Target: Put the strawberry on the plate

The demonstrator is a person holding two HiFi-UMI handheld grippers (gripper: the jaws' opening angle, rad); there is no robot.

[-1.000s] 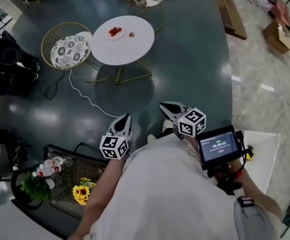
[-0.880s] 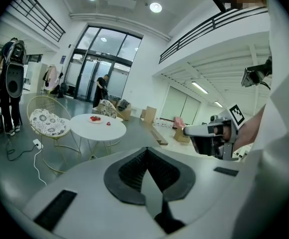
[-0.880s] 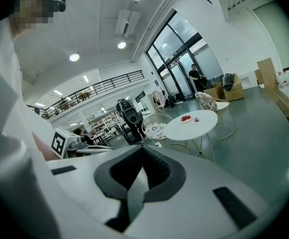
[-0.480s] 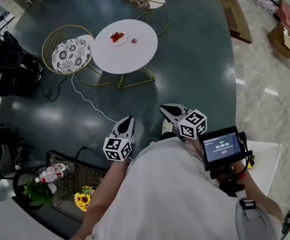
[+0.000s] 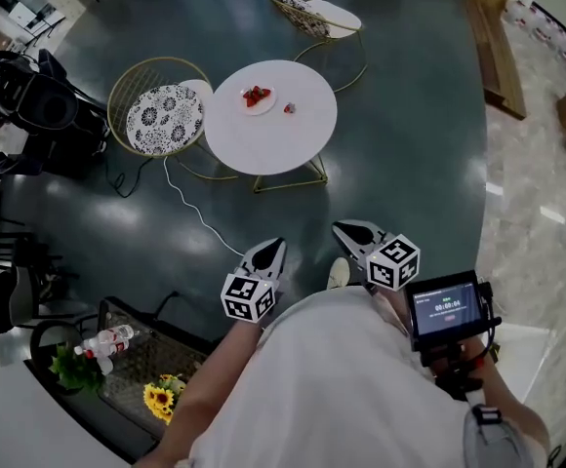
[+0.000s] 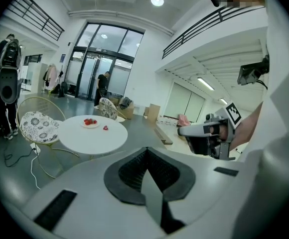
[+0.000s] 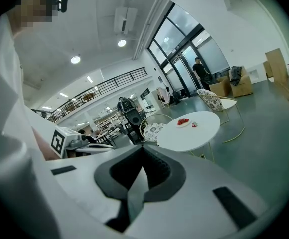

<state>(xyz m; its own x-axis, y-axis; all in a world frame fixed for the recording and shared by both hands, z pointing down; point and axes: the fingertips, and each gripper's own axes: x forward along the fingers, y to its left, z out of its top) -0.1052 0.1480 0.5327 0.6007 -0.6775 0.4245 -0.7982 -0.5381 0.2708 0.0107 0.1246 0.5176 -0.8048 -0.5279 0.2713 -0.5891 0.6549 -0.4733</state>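
A round white table stands across the dark floor, well ahead of me. On it sits a small white plate with several red strawberries, and a single strawberry lies just to the plate's right. In the left gripper view the plate and loose strawberry show far off. The right gripper view shows the same plate and strawberry. My left gripper and right gripper hang near my body, both shut and empty, far from the table.
A gold wire chair with a patterned cushion stands left of the table, another chair behind it. A white cable runs over the floor. Black equipment is at left; a rack with bottles and sunflowers is near me.
The table, chairs and cable have slid down and right in the head view, so I am closer to them. Both grippers stay shut near my body.
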